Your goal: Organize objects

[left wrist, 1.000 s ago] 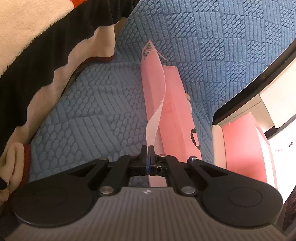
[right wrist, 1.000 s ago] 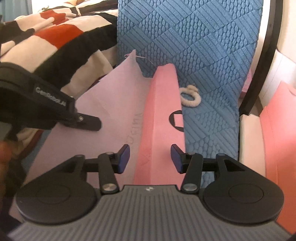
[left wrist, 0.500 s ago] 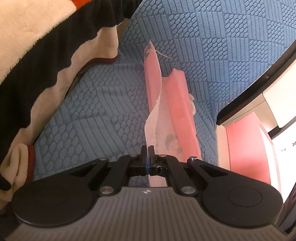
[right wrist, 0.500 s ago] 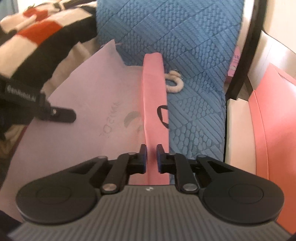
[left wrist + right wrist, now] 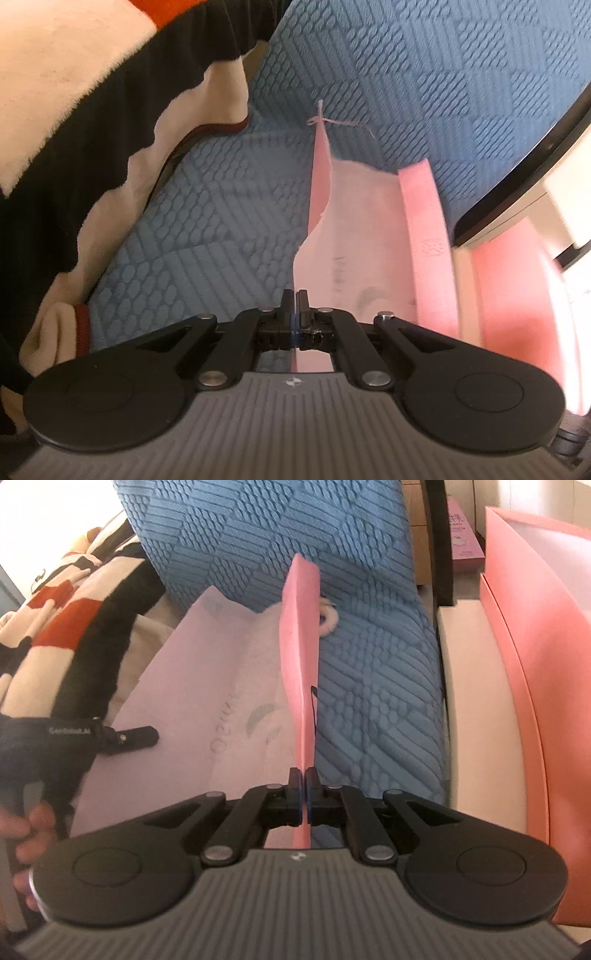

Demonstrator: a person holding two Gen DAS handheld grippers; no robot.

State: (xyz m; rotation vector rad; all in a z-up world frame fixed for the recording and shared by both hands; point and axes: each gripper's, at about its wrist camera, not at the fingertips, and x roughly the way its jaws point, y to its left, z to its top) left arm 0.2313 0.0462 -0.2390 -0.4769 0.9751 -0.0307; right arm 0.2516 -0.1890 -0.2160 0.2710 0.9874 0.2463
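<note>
Blue quilted bedspread (image 5: 369,686) behind: pink bag (image 5: 299,664) ran lengthwise up-frame, R gripper (image 5: 303,775) & L gripper (image 5: 295,297) each pinched shut on opposite mouth edges.

bed: blue quilted cover (image 5: 369,686) lying across it | blanket: striped fleece in cream, black and red (image 5: 74,110) bunching at its left | frame: black bar (image 5: 437,539) running along the right edge | light: daylight glaring at upper left
</note>
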